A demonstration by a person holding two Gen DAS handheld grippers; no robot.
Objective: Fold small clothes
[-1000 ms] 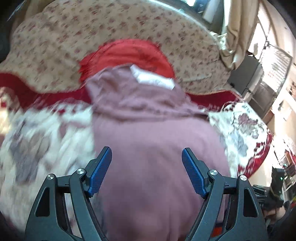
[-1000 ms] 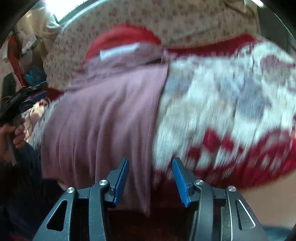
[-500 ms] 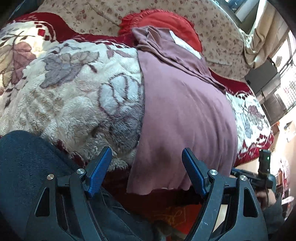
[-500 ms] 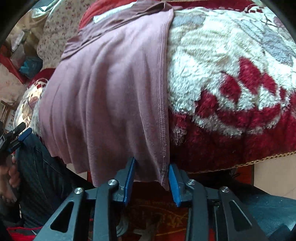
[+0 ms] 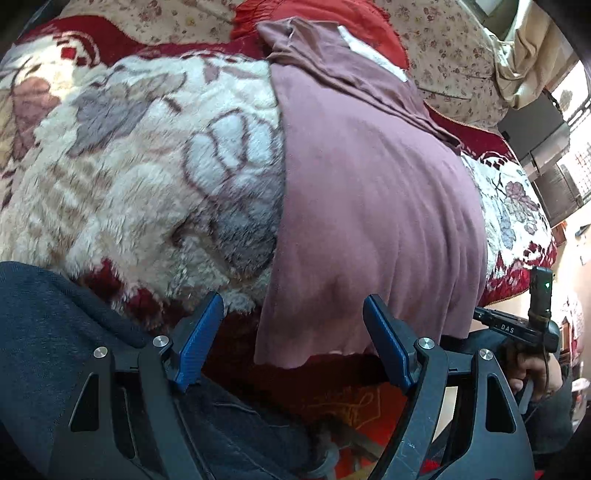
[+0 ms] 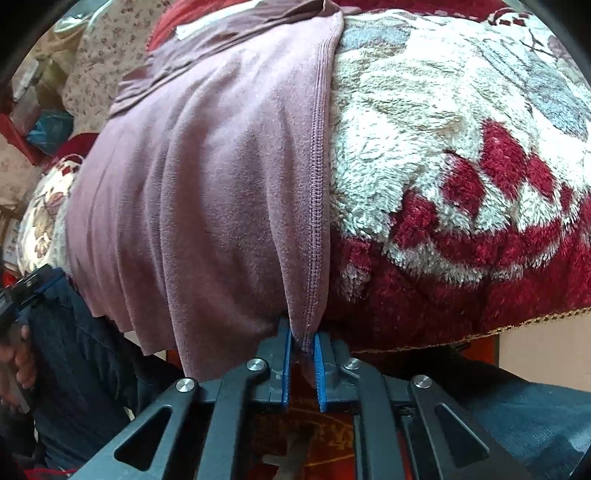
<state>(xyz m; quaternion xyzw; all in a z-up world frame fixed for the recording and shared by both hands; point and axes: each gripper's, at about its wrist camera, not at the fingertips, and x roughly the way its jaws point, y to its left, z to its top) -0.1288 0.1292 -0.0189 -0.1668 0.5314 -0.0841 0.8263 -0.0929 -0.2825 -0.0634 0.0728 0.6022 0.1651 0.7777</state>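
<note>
A mauve garment (image 5: 373, 206) lies spread over a fluffy floral blanket (image 5: 147, 177), its bottom hem hanging over the bed's front edge. My left gripper (image 5: 293, 332) is open, with the garment's lower left corner hanging between its blue pads (image 5: 199, 332). In the right wrist view the garment (image 6: 207, 192) shows its stitched right seam. My right gripper (image 6: 302, 345) is shut on the garment's lower right corner at that seam. The right gripper also shows in the left wrist view (image 5: 517, 328).
A red cloth (image 5: 332, 22) and a flowered sheet (image 5: 443, 44) lie behind the garment's collar. The person's dark trouser leg (image 5: 66, 350) is at the lower left. The blanket's red border (image 6: 461, 280) drops over the bed edge at right.
My right gripper's pads have closed onto the garment's lower right corner. My left gripper has moved slightly closer to the lower left corner and stays open.
</note>
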